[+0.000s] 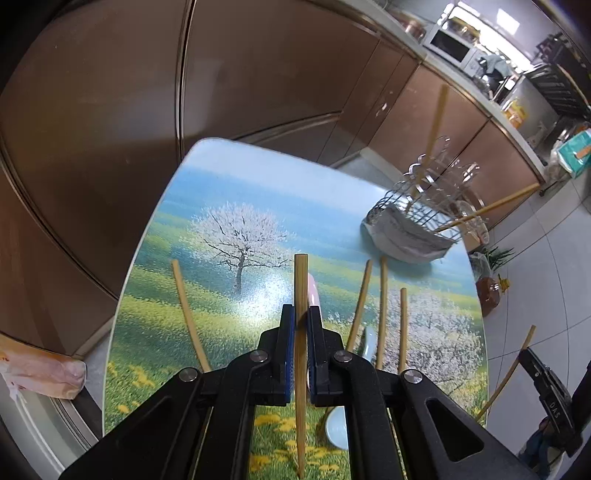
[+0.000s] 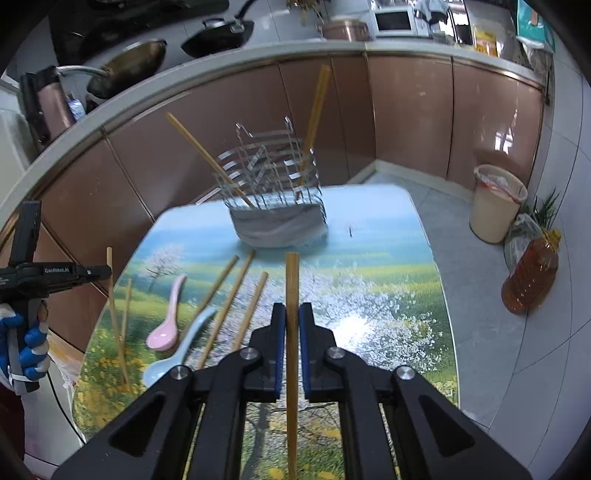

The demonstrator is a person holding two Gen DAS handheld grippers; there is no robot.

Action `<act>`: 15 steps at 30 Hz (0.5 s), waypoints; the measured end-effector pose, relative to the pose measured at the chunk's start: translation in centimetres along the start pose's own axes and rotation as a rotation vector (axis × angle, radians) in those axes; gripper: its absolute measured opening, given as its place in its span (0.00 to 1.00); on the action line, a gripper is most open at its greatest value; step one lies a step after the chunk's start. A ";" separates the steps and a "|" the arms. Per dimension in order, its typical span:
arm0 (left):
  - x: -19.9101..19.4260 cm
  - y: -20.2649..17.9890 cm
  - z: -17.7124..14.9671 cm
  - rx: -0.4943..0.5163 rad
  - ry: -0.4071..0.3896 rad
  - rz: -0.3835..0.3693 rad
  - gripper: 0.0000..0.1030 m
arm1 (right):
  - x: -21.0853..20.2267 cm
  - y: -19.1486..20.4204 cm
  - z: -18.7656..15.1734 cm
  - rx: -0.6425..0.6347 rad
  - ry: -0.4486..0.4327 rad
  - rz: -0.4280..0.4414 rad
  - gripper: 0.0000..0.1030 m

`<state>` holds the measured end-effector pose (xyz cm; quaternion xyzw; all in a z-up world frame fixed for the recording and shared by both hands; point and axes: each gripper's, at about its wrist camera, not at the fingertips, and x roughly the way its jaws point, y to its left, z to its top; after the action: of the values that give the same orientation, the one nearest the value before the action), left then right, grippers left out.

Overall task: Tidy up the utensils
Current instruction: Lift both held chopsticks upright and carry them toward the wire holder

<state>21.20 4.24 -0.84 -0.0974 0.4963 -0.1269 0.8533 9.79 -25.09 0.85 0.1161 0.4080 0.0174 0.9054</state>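
Observation:
My left gripper (image 1: 302, 314) is shut on a bamboo chopstick (image 1: 301, 280) held above the table. My right gripper (image 2: 291, 312) is shut on another bamboo chopstick (image 2: 291, 280), also above the table. A wire utensil holder (image 2: 275, 184) with a grey base stands at the far end and holds two chopsticks; it also shows in the left wrist view (image 1: 424, 210). Several loose chopsticks (image 2: 229, 299) lie on the table, with a pink spoon (image 2: 168, 325) and a pale blue spoon (image 2: 177, 354). The left gripper shows at the left edge of the right wrist view (image 2: 92, 272).
The table (image 2: 388, 258) has a printed landscape top. Brown kitchen cabinets (image 2: 406, 110) run behind it. A cream bin (image 2: 495, 206) and an oil bottle (image 2: 532, 273) stand on the floor at the right. Pans (image 2: 218, 33) sit on the counter.

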 end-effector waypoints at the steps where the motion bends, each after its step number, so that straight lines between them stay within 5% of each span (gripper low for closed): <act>1: -0.5 -0.3 -0.3 0.009 -0.013 0.002 0.05 | -0.5 0.2 -0.1 -0.005 -0.012 0.002 0.06; 15: -5.6 -1.7 -3.1 0.061 -0.105 -0.020 0.05 | -5.3 2.1 -1.5 -0.021 -0.105 0.021 0.06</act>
<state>15.59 4.27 2.71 -0.0829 0.4458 -0.1452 0.8794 5.31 -23.43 4.25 0.1116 0.3587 0.0249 0.9264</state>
